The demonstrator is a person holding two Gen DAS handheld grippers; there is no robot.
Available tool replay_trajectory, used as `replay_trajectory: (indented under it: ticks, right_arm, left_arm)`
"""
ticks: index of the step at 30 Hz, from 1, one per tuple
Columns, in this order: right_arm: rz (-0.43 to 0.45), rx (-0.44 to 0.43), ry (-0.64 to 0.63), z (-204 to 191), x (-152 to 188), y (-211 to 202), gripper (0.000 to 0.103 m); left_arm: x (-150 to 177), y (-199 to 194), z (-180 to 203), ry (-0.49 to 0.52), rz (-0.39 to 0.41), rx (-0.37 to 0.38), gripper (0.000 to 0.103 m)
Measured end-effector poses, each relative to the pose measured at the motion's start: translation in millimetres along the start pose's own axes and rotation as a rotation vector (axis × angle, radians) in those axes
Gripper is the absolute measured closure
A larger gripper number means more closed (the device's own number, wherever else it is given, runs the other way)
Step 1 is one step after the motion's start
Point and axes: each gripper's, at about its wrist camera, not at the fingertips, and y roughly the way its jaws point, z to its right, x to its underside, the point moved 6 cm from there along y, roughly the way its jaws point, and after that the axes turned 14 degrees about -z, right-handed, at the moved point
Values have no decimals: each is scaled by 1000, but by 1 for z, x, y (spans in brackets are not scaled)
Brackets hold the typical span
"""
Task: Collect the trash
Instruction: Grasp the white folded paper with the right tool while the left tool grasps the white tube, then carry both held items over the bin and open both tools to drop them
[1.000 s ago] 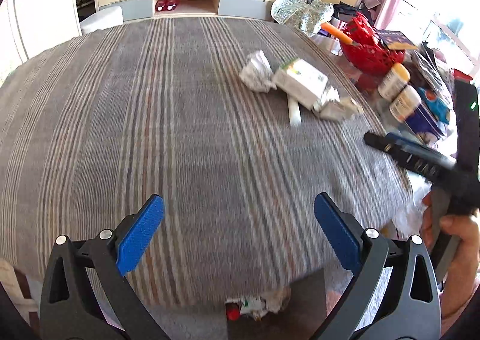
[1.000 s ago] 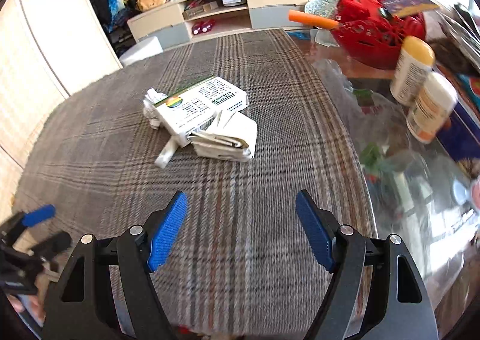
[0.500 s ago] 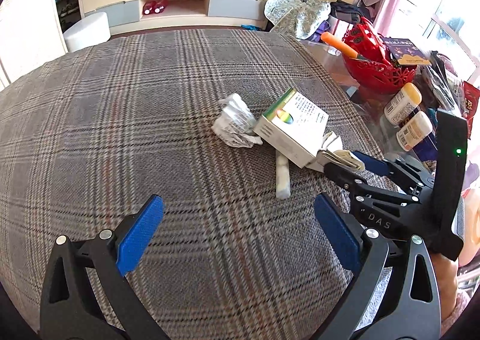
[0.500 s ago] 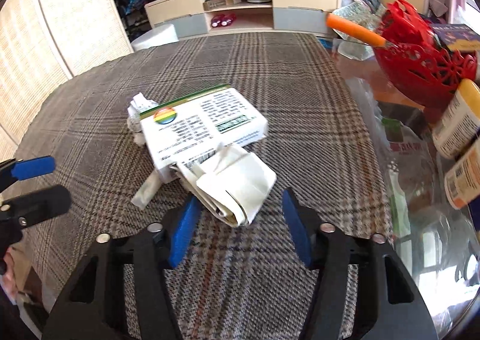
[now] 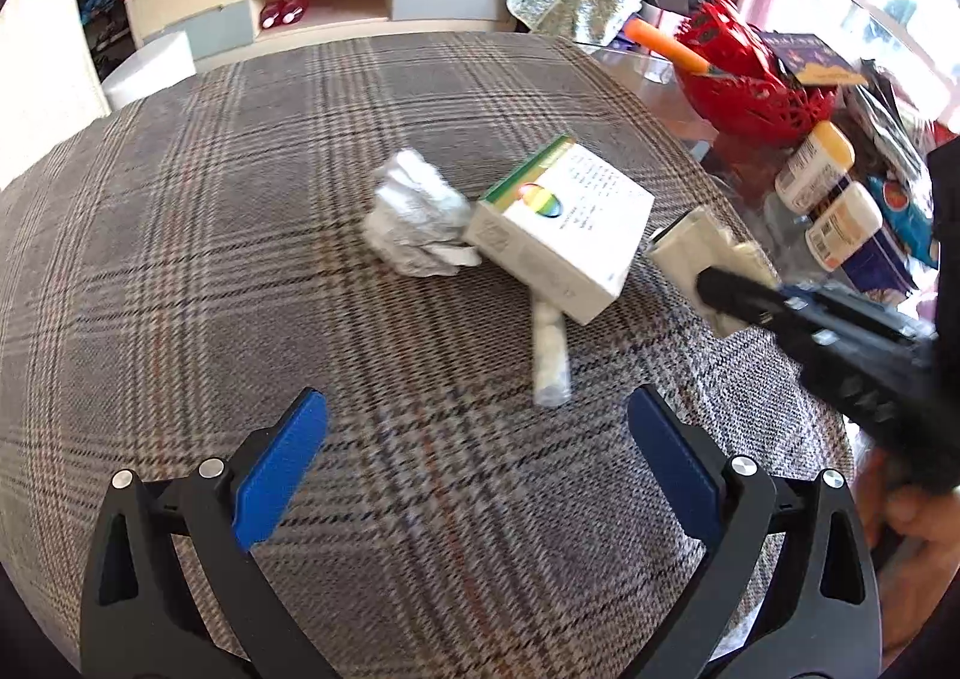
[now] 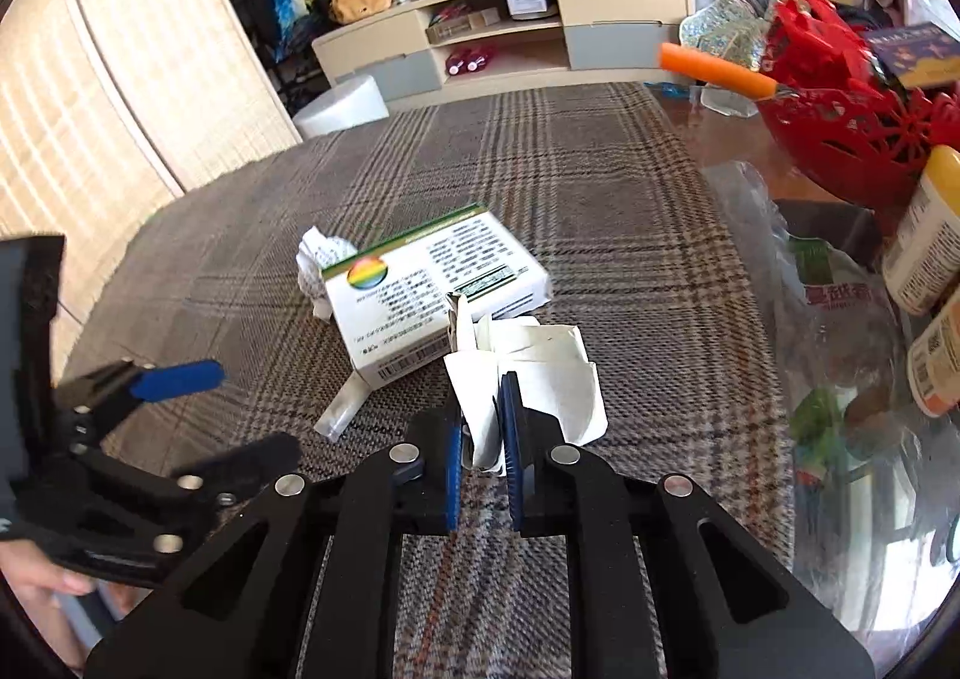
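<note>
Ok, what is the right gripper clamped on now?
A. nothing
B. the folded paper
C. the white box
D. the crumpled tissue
B: the right gripper has just closed its blue pads on the near edge of the folded paper, while the white box and the crumpled tissue lie untouched behind it.

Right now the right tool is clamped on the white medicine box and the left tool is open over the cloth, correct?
Not quite. In the right wrist view the right tool is clamped on the folded white paper, not the medicine box. The left tool is open, as you said.
</note>
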Motion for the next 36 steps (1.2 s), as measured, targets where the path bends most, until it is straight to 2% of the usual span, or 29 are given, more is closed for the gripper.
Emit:
replay_trajectory:
  ticks: [4,7,11,13,15,17,18,24,26,28,31,36]
  right_arm:
    - [19,-5,17,15,0,-16,90]
    - [23,-19,23,21,3,-23,90]
    - [21,-15,26,26,7,-23,90]
    - [18,-20,39,31,7,-22,90]
    - [18,-20,52,34,9,-22,90]
    - [18,-26,56,34,11,-22,90]
    - [17,-26,58,35,13,-22,90]
    - [3,-33,63,30,30,-28,90]
    - [-6,-31,62,28,37,-30,90]
    - [-15,-30,60,25,45,-33,90]
    - [-23,-32,63,21,56,-37,90]
    - [-30,-45,75,6,81,-48,90]
  left_arm:
    - [-6,13,15,49,2,1,28]
    - [-11,25,22,79,-4,-16,36]
    - [-15,26,22,78,32,-53,45]
    - [-14,25,22,76,42,-74,61]
    - [-10,24,22,91,48,-97,68]
    - [-6,21,23,95,50,-78,86]
    - [-4,19,22,94,50,-66,91]
    - [14,10,23,137,44,-28,92]
    - [22,5,27,145,37,19,92]
    - [32,-2,35,189,44,-29,92]
    - [45,-11,42,197,32,7,92]
    - [73,-29,48,193,31,15,92]
